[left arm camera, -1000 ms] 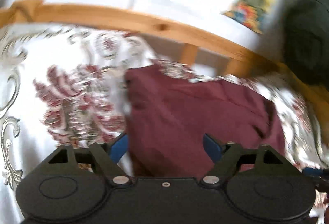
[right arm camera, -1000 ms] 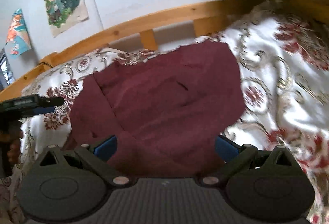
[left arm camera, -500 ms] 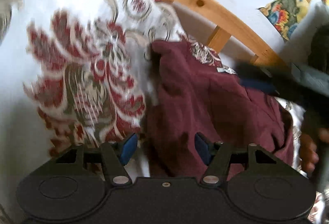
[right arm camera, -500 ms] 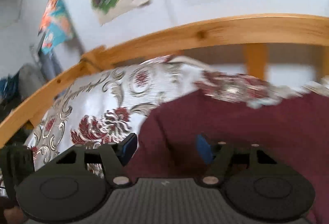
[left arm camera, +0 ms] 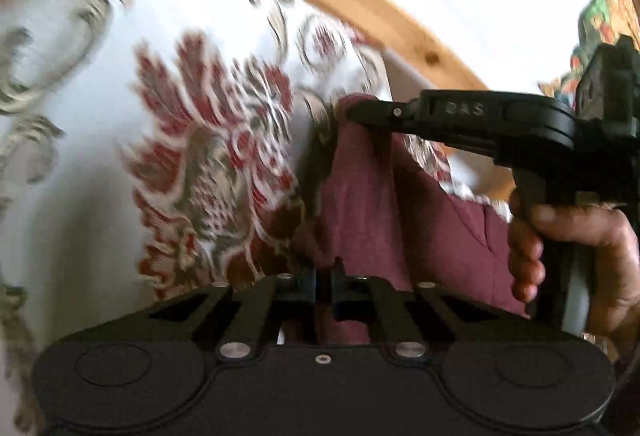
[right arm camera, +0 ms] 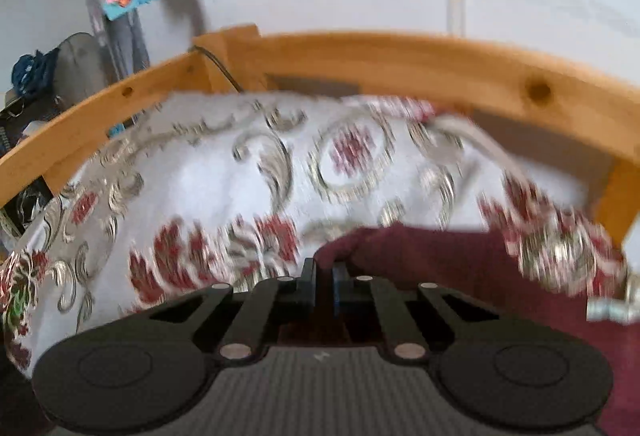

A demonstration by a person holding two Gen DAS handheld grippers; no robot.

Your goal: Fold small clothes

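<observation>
Both grippers are clenched on the maroon garment (left arm camera: 420,236) lying on the patterned bed cover (left arm camera: 120,156): left gripper (left arm camera: 323,282) at its near edge, right gripper (left arm camera: 352,113) at the far corner. Lift both evenly, keeping that edge taut, to fold cleanly.

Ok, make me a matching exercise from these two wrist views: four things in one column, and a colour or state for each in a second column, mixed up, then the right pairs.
Things
1. garment
2. bed rail
3. bedspread
4. left gripper

Colour or state
A. pale wood with a dark knot
B. white with red flowers and grey scrolls
C. plain maroon cloth
D. jaws shut on the garment's edge

Pairs: 1-C, 2-A, 3-B, 4-D
</observation>
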